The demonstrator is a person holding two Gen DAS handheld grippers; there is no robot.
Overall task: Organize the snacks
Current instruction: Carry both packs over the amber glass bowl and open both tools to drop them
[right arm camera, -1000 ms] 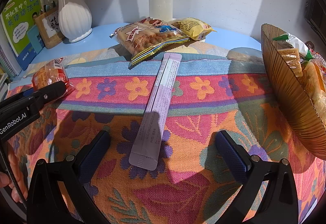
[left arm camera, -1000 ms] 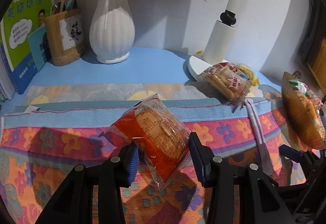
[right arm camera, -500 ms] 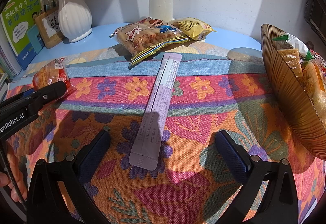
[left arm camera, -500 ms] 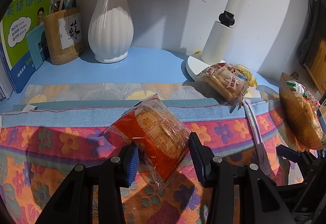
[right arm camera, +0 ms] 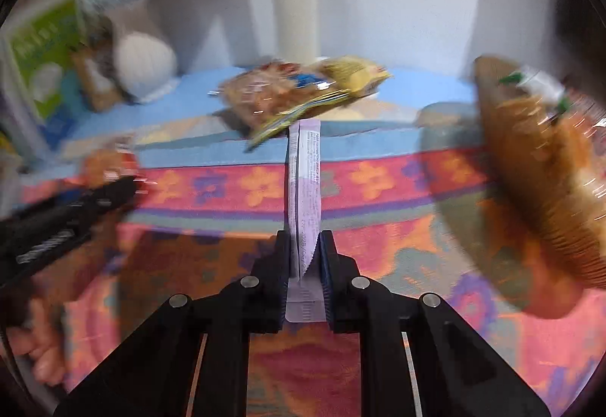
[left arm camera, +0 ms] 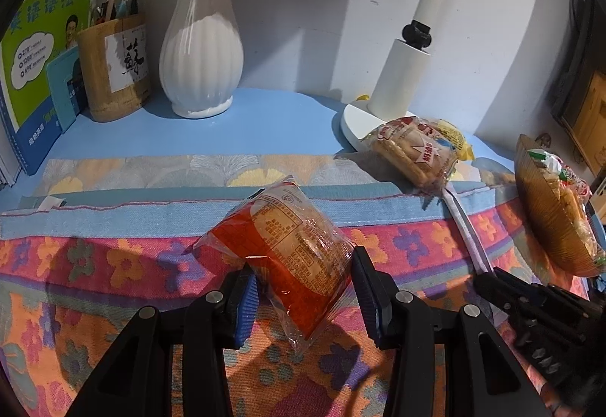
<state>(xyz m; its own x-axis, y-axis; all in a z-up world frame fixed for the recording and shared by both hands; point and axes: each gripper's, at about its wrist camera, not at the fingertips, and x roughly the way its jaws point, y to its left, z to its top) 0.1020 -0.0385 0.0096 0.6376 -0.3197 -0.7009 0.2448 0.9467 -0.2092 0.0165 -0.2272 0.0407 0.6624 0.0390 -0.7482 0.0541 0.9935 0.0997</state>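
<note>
Right wrist view, which is blurred, shows the right gripper (right arm camera: pixel 306 258) clenched on the near end of a long lilac stick packet (right arm camera: pixel 305 186); the packet points away toward the back edge of the table (left arm camera: pixel 242 125). Beyond its far end lies a clear bag of biscuits (right arm camera: pixel 272 95) with a yellow packet (right arm camera: pixel 354 74) just beside it, both near the back edge, in front of a white lamp post (right arm camera: pixel 295 23). At the right edge stands a woven basket (right arm camera: pixel 530 189) with wrapped snacks inside. On the left wrist view, the left gripper (left arm camera: pixel 303 297) has its blue pads on both sides of an orange snack packet (left arm camera: pixel 288 254), which rests tilted on the flowered cloth (left arm camera: pixel 94 265); whether the pads really press it I cannot tell. At the back left corner are a white vase (left arm camera: pixel 200 49), a pen holder (left arm camera: pixel 113 68) and a green book (left arm camera: pixel 41 38).
</note>
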